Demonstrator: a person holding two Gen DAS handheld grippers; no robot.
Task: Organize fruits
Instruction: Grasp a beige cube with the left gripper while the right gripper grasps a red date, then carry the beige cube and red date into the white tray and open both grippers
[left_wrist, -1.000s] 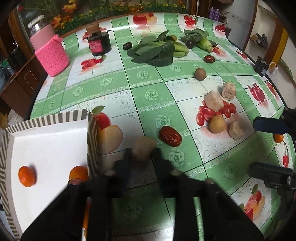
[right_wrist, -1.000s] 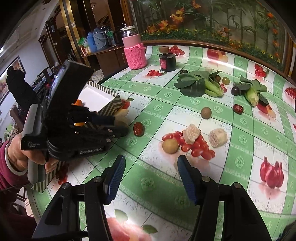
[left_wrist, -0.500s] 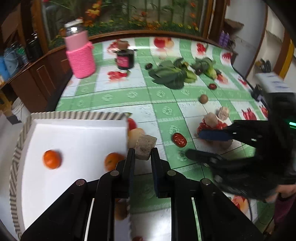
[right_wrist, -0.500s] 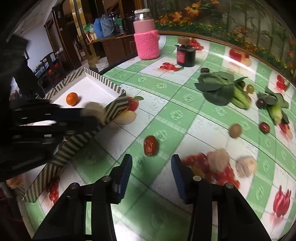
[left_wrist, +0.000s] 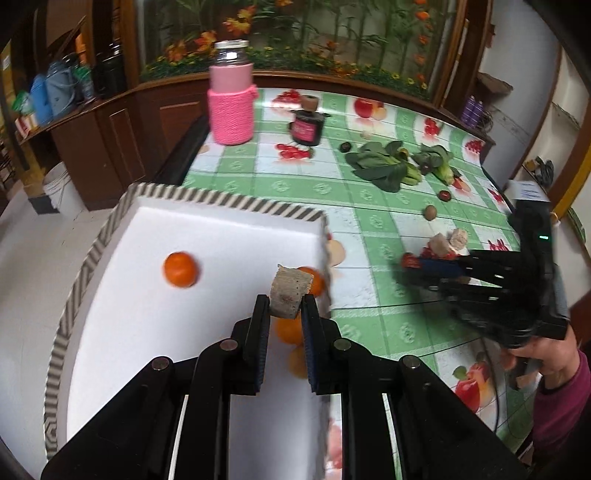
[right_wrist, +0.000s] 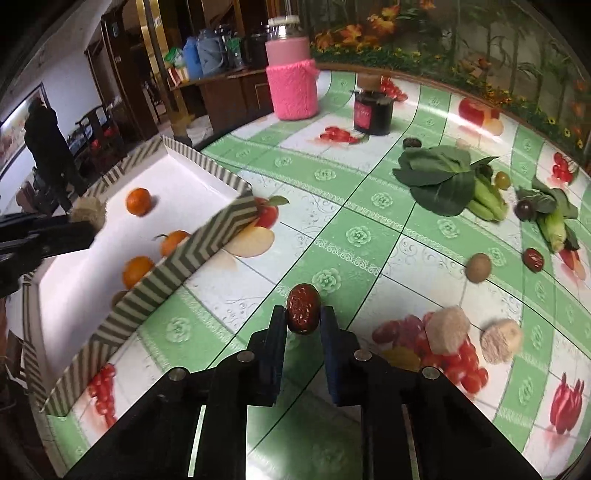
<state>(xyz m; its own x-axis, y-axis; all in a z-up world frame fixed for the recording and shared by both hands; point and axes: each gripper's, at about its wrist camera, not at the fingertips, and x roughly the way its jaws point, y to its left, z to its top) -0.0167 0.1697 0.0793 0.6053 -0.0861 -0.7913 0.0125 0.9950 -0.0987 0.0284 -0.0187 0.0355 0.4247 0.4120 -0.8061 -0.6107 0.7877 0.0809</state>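
Observation:
My left gripper (left_wrist: 283, 308) is shut on a tan, rough fruit chunk (left_wrist: 288, 295) and holds it above the white box (left_wrist: 155, 306) with the striped rim. Oranges (left_wrist: 180, 268) lie inside the box. In the right wrist view my right gripper (right_wrist: 303, 319) is shut on a wrinkled red date (right_wrist: 303, 308) on the green tablecloth, just right of the box (right_wrist: 207, 236). The left gripper's fingers (right_wrist: 40, 236) reach in over the box from the left with the tan chunk (right_wrist: 88, 210). The right gripper (left_wrist: 417, 264) also shows in the left wrist view, held by a hand (left_wrist: 543, 354).
Two more tan chunks (right_wrist: 447, 328) and a brown round fruit (right_wrist: 478, 267) lie right of the date. Another date (right_wrist: 533, 258), leafy greens (right_wrist: 443, 177), a dark jar (right_wrist: 373, 110) and a pink-sleeved bottle (right_wrist: 291, 85) stand further back. A person stands far off at left.
My left gripper carried the tan chunk up and left, from the tablecloth to over the box. My right gripper moved up to the red date and shut on it.

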